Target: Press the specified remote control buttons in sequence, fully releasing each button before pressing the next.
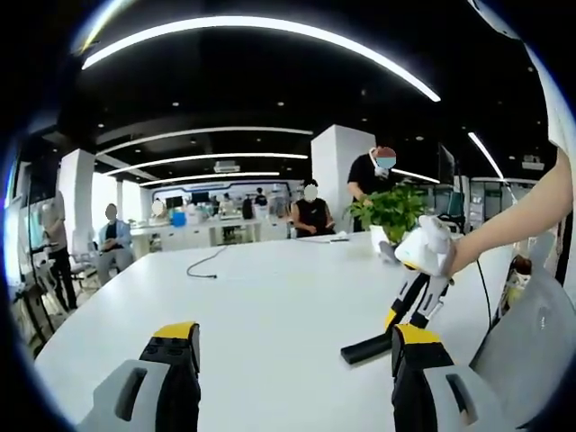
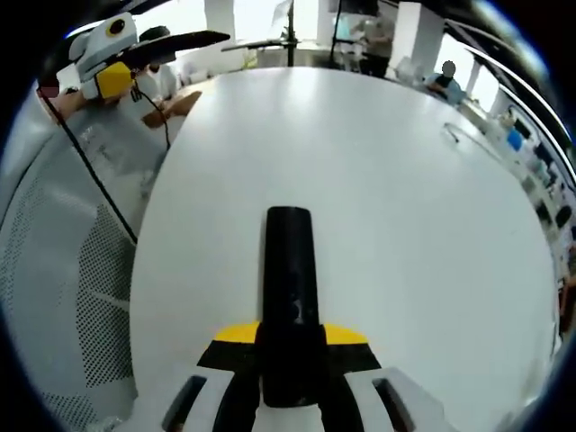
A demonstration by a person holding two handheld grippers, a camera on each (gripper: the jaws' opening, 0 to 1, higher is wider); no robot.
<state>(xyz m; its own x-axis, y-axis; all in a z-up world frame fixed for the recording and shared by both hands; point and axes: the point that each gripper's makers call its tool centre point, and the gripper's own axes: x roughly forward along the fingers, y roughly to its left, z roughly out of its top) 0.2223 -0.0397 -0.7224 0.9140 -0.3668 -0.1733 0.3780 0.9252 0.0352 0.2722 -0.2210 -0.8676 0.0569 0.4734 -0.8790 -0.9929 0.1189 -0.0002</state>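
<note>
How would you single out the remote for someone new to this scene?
Start at the big white table. Above its near right edge the right gripper is shut on the remote, a slim black bar. Unlike the thin cable lying mid-table, it's rigid and held.

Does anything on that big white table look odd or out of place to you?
Nothing looks spilled or broken. The one unusual sight: the black remote is not lying on the table but is clamped in the right tongs, lifted above it. A loose cable lies farther off on the table.

Open-plan office: a long white tabletop [image 1: 270,306] ahead of the jaws, curved ceiling light strips [image 1: 261,31], seated people [image 1: 312,214] beyond.
</note>
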